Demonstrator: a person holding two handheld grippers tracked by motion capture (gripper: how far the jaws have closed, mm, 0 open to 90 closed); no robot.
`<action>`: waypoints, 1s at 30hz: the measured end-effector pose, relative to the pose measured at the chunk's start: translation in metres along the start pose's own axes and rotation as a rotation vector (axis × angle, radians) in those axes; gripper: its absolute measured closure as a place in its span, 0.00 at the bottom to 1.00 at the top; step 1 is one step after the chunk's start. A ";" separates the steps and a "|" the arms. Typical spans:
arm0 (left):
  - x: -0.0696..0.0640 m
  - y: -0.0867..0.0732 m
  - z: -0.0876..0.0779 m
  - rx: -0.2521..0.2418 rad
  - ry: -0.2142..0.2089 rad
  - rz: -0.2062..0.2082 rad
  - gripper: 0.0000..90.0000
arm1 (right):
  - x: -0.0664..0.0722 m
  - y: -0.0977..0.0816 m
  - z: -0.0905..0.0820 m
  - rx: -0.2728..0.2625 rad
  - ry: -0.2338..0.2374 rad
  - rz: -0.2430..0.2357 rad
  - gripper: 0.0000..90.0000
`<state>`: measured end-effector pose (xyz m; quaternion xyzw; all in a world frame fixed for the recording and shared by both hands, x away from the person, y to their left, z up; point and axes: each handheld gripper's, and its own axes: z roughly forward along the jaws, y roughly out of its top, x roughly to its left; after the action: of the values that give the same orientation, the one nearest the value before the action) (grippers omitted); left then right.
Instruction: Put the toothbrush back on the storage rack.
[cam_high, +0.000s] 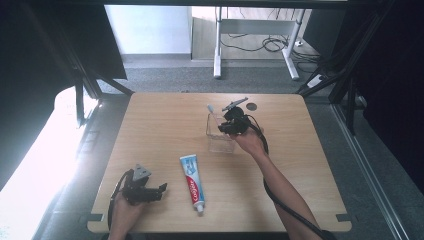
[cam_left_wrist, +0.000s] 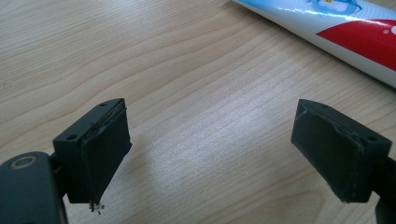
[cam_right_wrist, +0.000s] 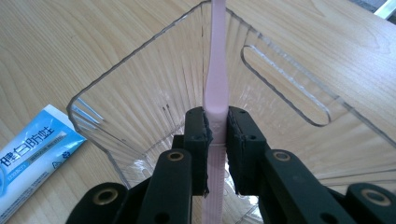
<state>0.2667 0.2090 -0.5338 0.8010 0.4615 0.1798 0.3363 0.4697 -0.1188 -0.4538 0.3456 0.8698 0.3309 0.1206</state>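
Pale wood grain covers the counter (cam_high: 165, 120), which stands on grey carpet with a white-legged desk (cam_high: 255, 40) and loose cables behind it and bright light washing in from the left. At the far middle, the right claw (cam_right_wrist: 217, 126) is clamped on the handle of a pink toothbrush (cam_right_wrist: 215, 70), whose lower part stands inside a clear ribbed holder (cam_high: 220, 134) with a slot in one wall; from the high view the head seems to poke above the rim, though it is small there. Just beside the holder lies a blue, white and red toothpaste tube (cam_high: 192, 182), flat on the wood. Near the front edge, the left claw (cam_left_wrist: 212, 154) rests low with its jaws spread wide around bare wood, the tube a little way off.
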 end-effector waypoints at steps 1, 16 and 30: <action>0.000 0.000 0.000 0.000 0.000 0.000 0.13 | 0.000 0.000 0.001 0.004 -0.001 -0.001 0.87; 0.000 0.000 0.000 0.001 -0.001 0.004 0.13 | -0.001 0.004 0.005 0.085 0.001 -0.010 0.85; 0.000 0.000 0.000 0.000 -0.002 0.002 0.13 | 0.000 0.008 -0.001 0.066 0.010 -0.026 0.71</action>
<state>0.2670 0.2090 -0.5338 0.8017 0.4604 0.1793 0.3365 0.4727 -0.1152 -0.4477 0.3364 0.8853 0.3021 0.1090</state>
